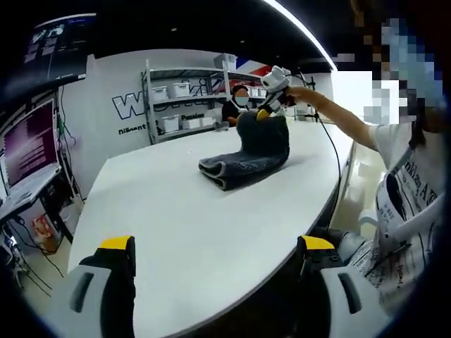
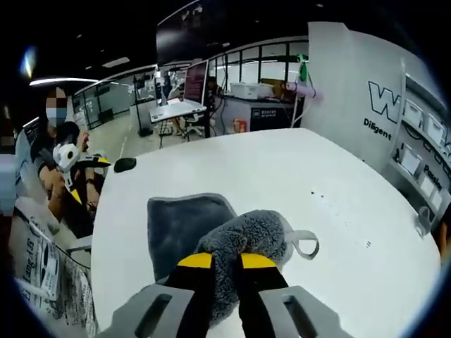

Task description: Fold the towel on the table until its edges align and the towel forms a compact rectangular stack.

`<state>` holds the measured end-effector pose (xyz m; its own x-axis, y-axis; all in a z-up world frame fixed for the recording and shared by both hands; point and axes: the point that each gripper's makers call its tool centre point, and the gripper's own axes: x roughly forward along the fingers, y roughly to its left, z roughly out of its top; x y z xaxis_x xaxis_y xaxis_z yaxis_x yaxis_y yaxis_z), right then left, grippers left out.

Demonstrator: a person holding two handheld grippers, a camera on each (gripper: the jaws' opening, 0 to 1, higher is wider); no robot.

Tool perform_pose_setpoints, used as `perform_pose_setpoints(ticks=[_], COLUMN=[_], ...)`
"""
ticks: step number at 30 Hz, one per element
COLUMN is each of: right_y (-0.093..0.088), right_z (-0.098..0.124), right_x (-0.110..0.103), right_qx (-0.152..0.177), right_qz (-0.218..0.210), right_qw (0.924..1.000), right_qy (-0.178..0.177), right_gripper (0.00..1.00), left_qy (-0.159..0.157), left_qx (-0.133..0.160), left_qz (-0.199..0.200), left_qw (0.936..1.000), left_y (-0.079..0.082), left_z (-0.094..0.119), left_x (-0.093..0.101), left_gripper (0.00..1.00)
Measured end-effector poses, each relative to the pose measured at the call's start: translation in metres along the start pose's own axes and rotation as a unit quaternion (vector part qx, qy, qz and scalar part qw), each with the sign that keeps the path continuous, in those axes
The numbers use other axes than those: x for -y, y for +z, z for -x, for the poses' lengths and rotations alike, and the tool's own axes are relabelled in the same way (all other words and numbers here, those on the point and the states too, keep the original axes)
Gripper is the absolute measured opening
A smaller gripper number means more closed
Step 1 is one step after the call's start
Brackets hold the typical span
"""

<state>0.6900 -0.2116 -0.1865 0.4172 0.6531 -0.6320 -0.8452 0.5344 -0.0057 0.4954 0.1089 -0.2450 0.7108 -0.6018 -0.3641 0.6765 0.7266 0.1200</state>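
A dark grey towel (image 1: 243, 163) lies part-folded on the white table (image 1: 176, 225), far across from my left gripper (image 1: 217, 246), whose jaws stand wide open with nothing between them. My right gripper (image 1: 276, 86) holds one end of the towel lifted above the rest. In the right gripper view the right gripper (image 2: 225, 262) is shut on a fluffy bunched fold of the towel (image 2: 254, 236), while a flat layer (image 2: 184, 224) rests on the table. A hanging loop (image 2: 304, 243) sticks out to the right. The left gripper (image 2: 79, 172) hangs off the table's left edge.
A small black object (image 2: 125, 164) sits near the table's (image 2: 282, 169) far left edge. Shelves with white bins (image 1: 180, 105) stand behind the table, where a person (image 1: 236, 105) sits. A monitor (image 1: 28, 141) and cables are on the left. The person holding the grippers (image 1: 405, 204) stands at the table's right edge.
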Motion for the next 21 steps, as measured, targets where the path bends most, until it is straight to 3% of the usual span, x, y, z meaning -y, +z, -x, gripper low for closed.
perform_pose_setpoints(ticks=[11,17,21], right_y=[0.033,0.062,0.07], right_z=[-0.042,-0.066,-0.084], right_x=[-0.029,-0.048,-0.054], right_qx=[0.001,0.002,-0.006], right_qz=[0.017,0.035,0.038], right_qw=[0.9996,0.9986,0.9983], right_qy=[0.021,0.039,0.044], right_gripper=[0.1,0.1,0.11], left_qy=[-0.01,-0.017,-0.019], left_qx=[0.001,-0.001,-0.002], left_qz=[0.005,0.005,0.008], left_qw=[0.9999,0.9998,0.9998], left_y=[-0.005,-0.006,-0.008], left_z=[-0.004,-0.007,-0.009], left_x=[0.005,0.007,0.007], left_gripper=[0.99,0.99,0.99])
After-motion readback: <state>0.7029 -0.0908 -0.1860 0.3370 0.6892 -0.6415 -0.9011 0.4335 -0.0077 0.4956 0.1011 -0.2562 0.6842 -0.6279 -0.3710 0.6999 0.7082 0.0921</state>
